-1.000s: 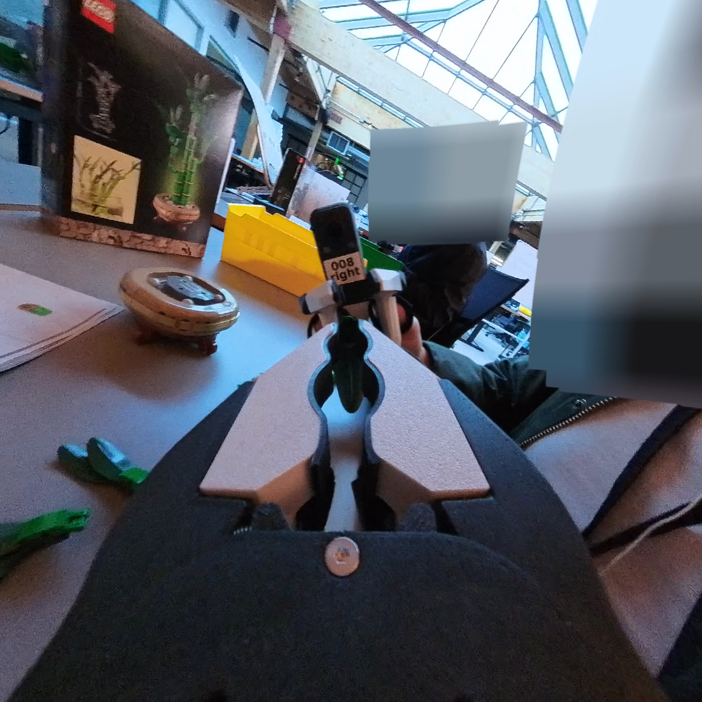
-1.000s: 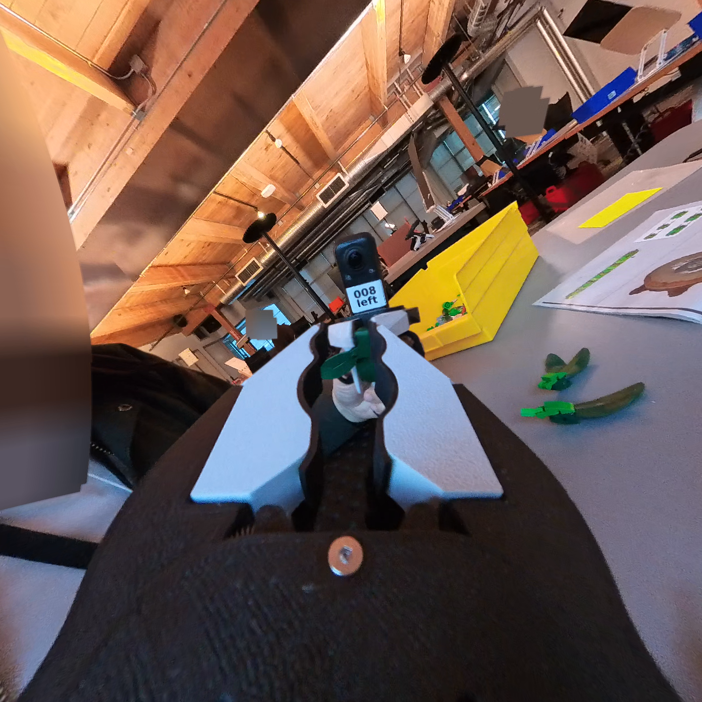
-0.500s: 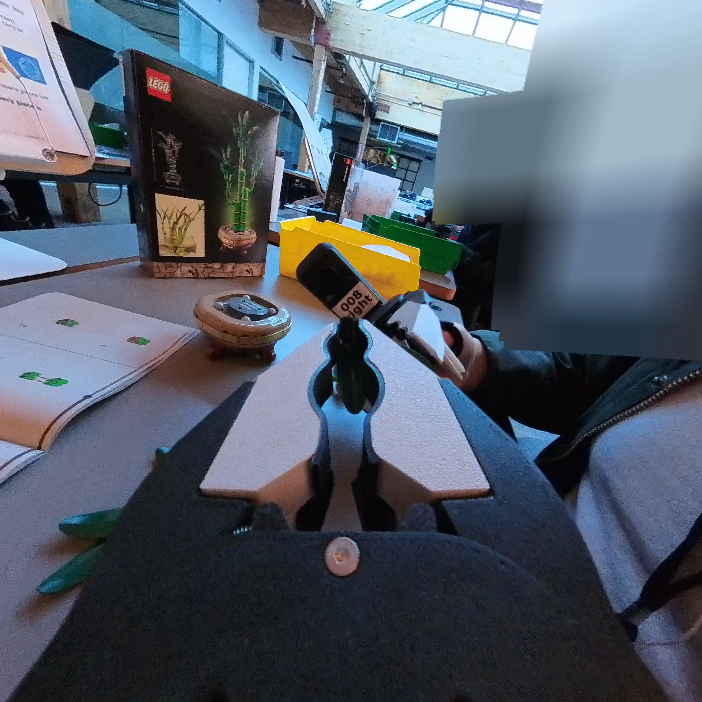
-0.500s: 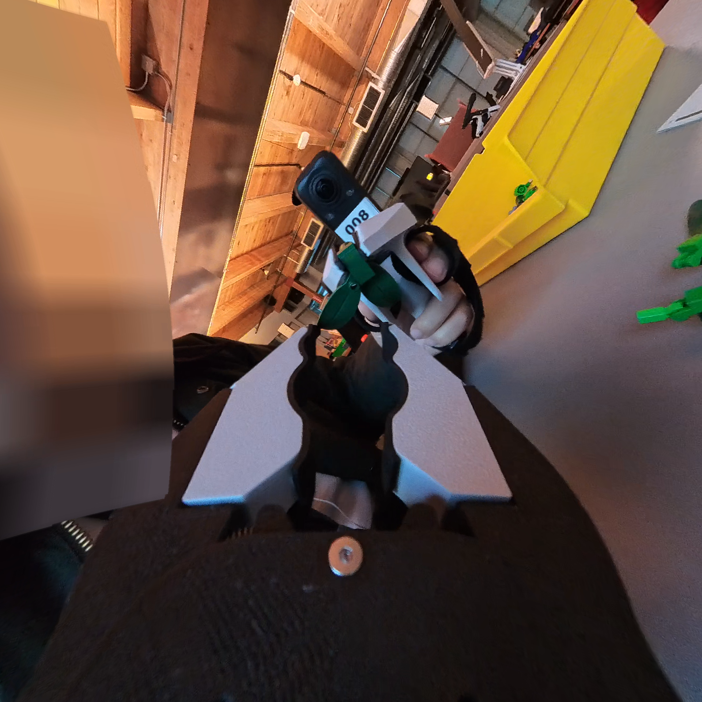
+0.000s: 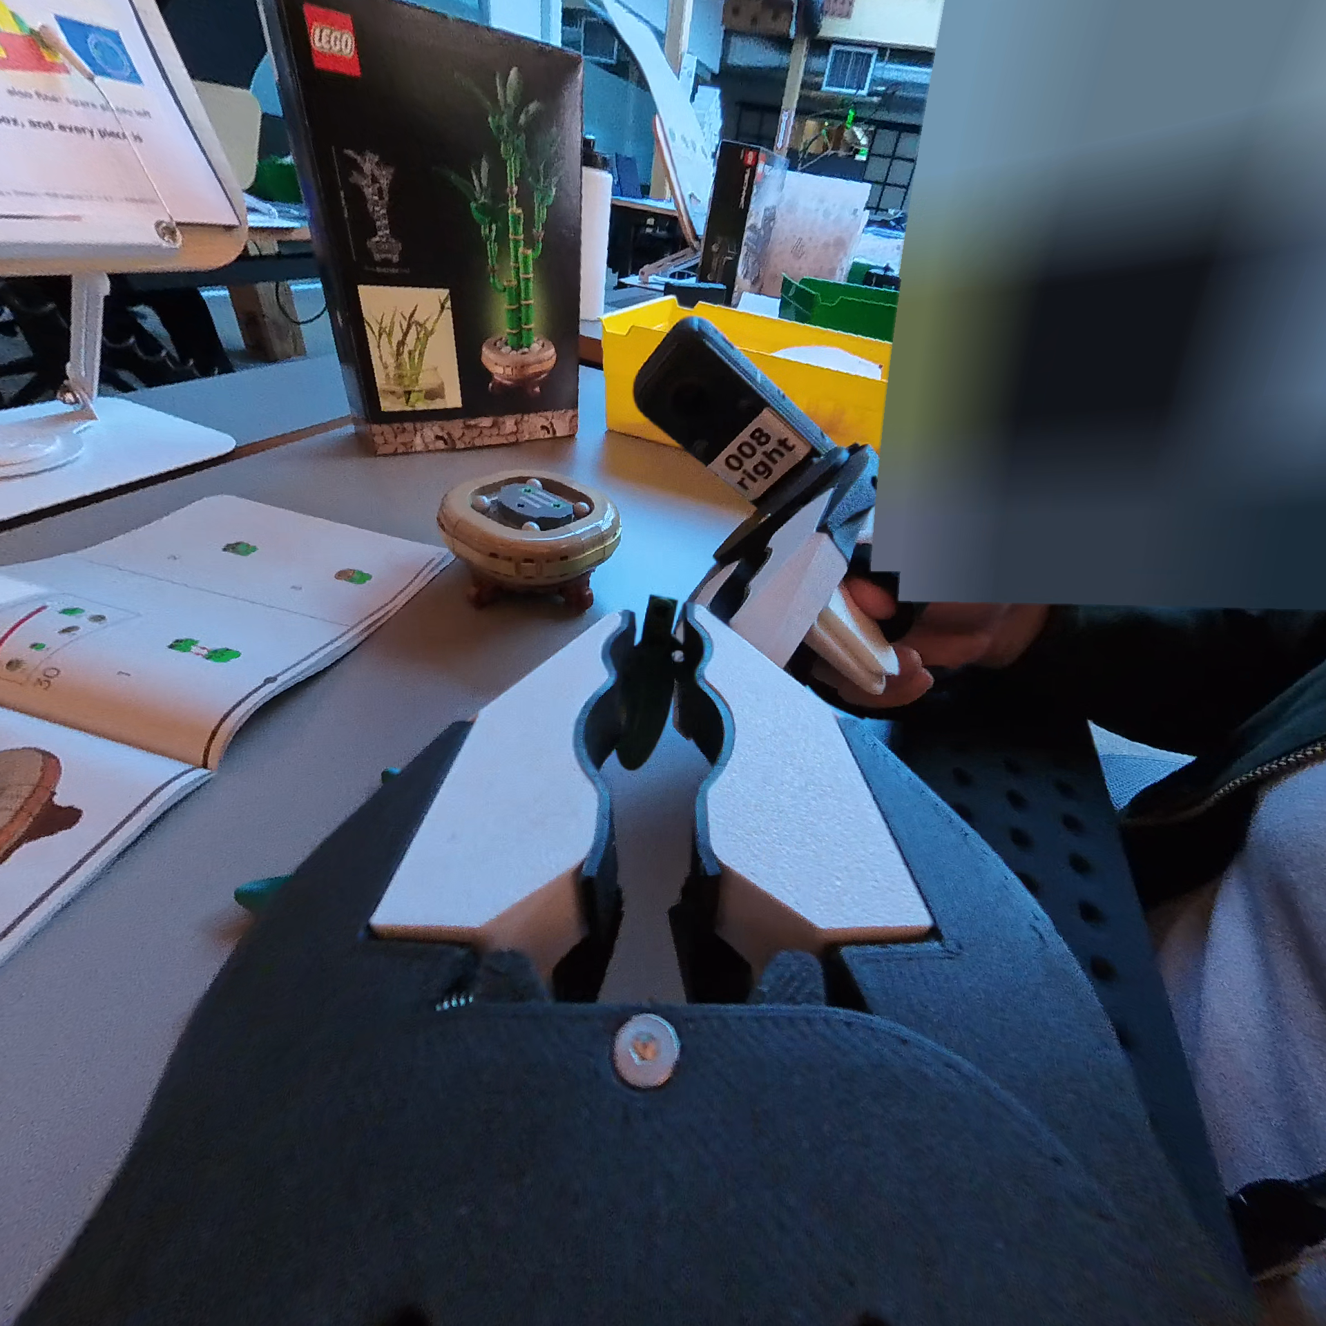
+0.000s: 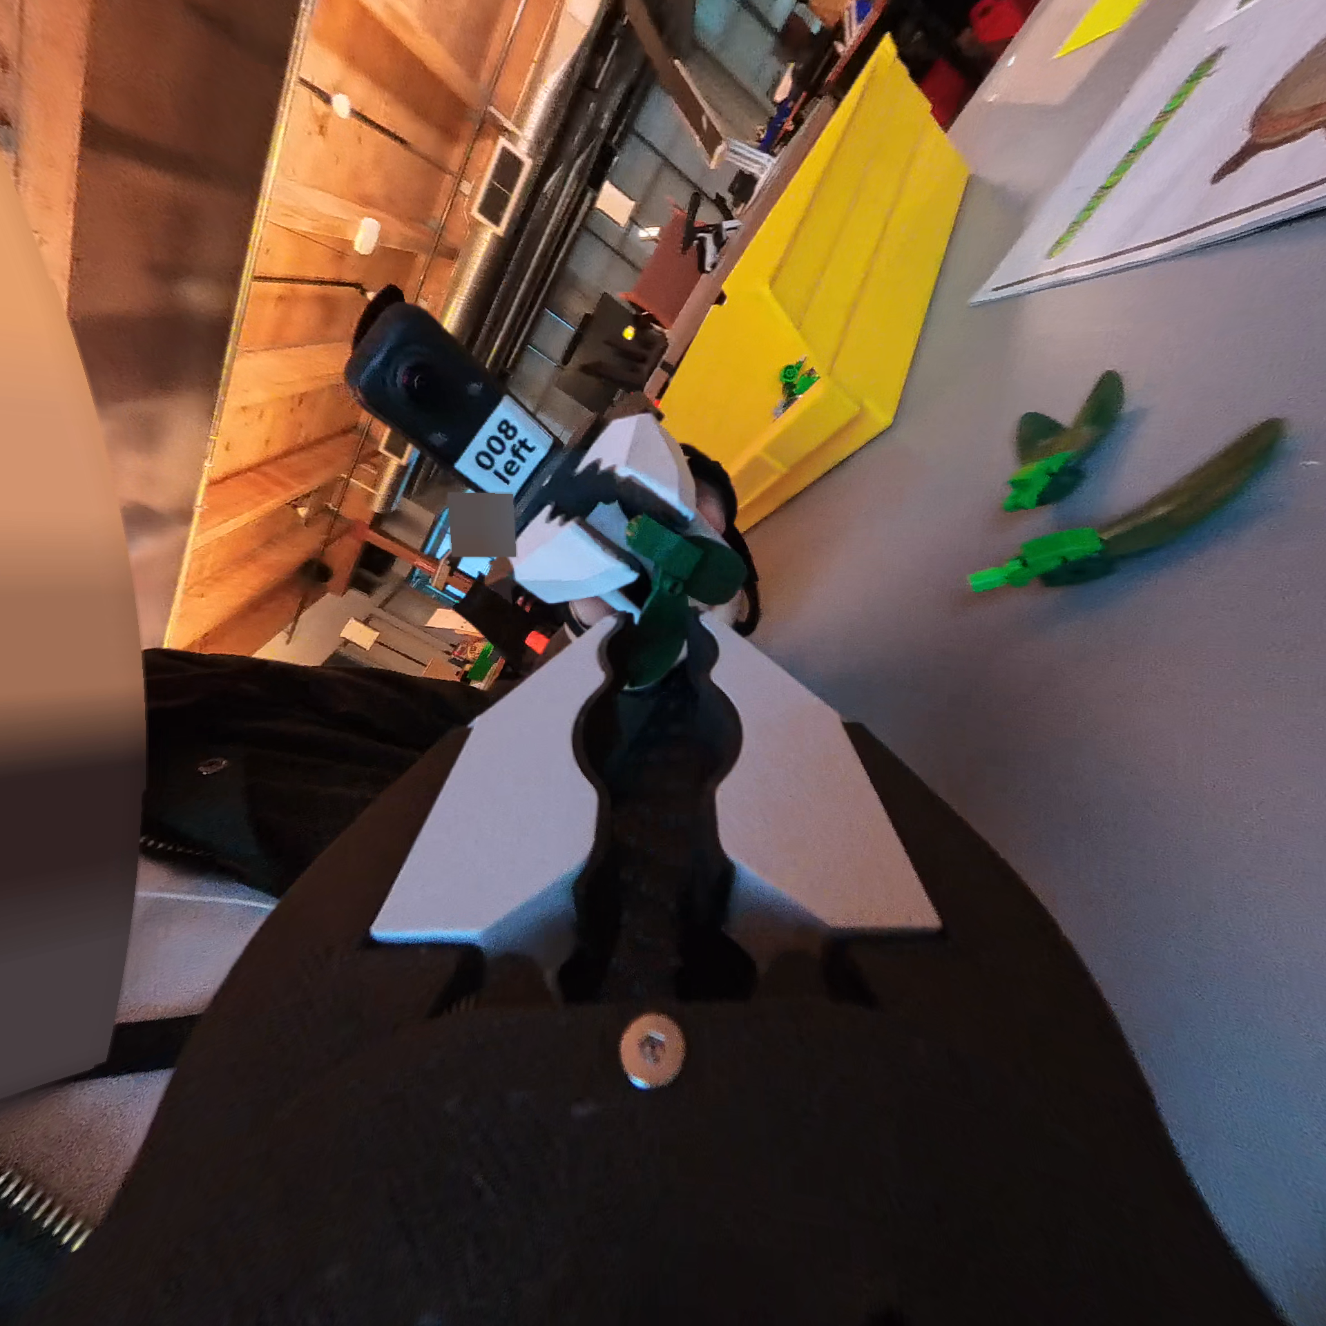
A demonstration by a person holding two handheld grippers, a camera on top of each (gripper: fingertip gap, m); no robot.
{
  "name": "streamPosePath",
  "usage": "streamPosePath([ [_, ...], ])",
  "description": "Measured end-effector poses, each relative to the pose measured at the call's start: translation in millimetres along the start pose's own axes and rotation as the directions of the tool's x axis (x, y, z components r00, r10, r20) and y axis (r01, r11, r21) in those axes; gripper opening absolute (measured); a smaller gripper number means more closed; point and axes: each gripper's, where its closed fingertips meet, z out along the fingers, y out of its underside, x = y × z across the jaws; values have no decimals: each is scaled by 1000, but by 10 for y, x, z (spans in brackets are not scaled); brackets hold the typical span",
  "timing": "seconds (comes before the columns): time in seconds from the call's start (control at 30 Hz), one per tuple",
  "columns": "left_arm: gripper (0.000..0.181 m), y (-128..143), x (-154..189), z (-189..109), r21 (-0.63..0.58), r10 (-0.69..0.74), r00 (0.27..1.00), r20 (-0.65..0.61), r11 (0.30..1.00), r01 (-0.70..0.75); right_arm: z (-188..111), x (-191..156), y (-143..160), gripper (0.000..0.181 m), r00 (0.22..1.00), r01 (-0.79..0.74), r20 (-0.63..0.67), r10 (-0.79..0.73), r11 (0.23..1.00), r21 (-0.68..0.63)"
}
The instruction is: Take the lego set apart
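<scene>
Two claws, one green leaf piece

The left claw point(image 5: 654, 631) pinched the leaf piece point(image 5: 643, 707) at its tips. The right claw point(image 6: 656, 635) pinched the same piece, above the table point(image 6: 1076, 717).

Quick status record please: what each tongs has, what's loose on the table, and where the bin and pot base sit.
left tongs: shut on dark green leaf piece
right tongs: shut on the other end of the same leaf cluster
loose on table: two green leaf pieces, lying apart from the tongs
pot base: upright on table, in front of the set box
yellow bin: far edge of table, a few green parts inside
instruction booklet: open, flat
</scene>
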Motion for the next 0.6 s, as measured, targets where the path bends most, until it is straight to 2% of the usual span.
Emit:
streamPosePath([
  [0.17, 7, -49, 33, -57, 28, -1, 1000, -23, 1000, 2, -15, -82, -12, 13, 996, -61, 67, 60, 998, 7],
  [0.37, 6, -40, 69, -56, 17, 15, 999, -37, 1000, -15, -3, -66, 52, 13, 1000, 8, 31, -7, 999, -33],
  [0.47, 6, -77, 96, -79, 34, -13, 998, -69, 999, 16, -27, -116, 24, 15, 996, 79, 40, -78, 997, -23],
  [0.6, 5, -167, 125, -156, 76, -143, 974, -173, 984, 158, -87, -192, -107, 27, 960, 278, -15, -278, 960, 32],
])
